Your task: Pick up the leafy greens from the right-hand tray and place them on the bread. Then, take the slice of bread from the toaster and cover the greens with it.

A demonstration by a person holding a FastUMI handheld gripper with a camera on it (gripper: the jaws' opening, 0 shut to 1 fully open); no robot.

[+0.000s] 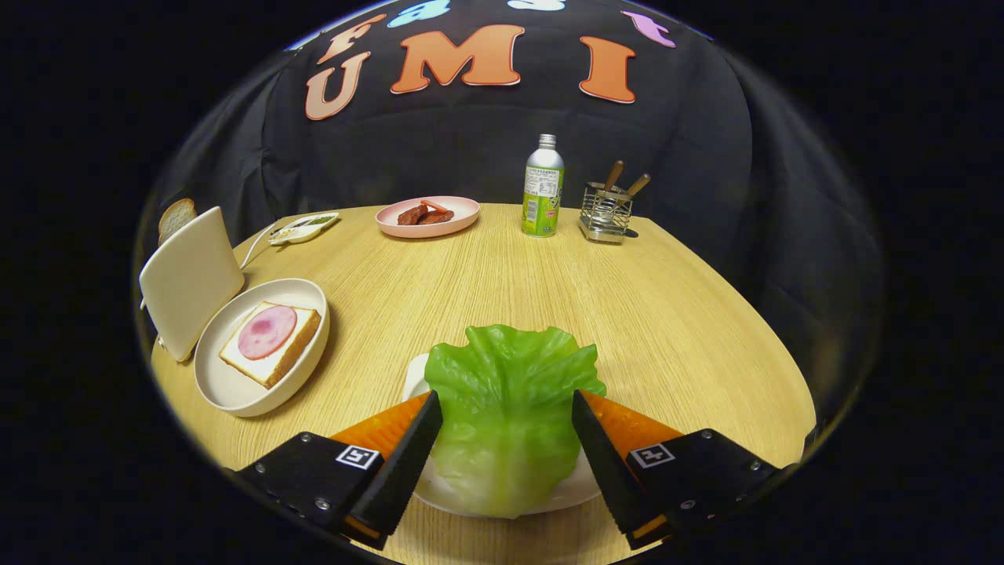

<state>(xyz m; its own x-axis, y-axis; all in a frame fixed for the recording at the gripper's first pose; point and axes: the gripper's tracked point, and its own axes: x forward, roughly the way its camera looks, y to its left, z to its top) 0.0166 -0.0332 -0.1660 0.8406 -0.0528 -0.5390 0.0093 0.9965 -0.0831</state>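
Gripper view, surface: a round light-wood table (502,267) with fine straight grain is taking up the scene, its far rim curving under the booth wall
Gripper view, room: a black cloth wall (486,149) is hanging in soft folds right behind the table, closing the booth off on all sides
Gripper (507,408): its two fingers are standing spread, one along each side of the leaf; whether the inner faces are touching the leaf's edges I cannot tell
Greens: a broad crinkled bright-green lettuce leaf (508,408) is lying between the fingers, its pale stem end nearest the camera, on a small white tray (416,377) that is peeking out from under it
Bread: a square slice of white bread topped with a round pink slice of ham (269,342) is resting in a shallow cream round plate (227,384), to the left of the fingers and well apart from the leaf
Toaster: a cream rounded toaster (190,278) is standing just behind that plate, with a brown-crusted slice of bread (176,217) sticking up from it
Far side: a pink round plate with reddish-brown meat pieces (427,216), a silver-and-green metal bottle (543,188), a wire utensil holder with wooden handles (606,210) and a small white dish (304,228) are sitting near the table's far rim
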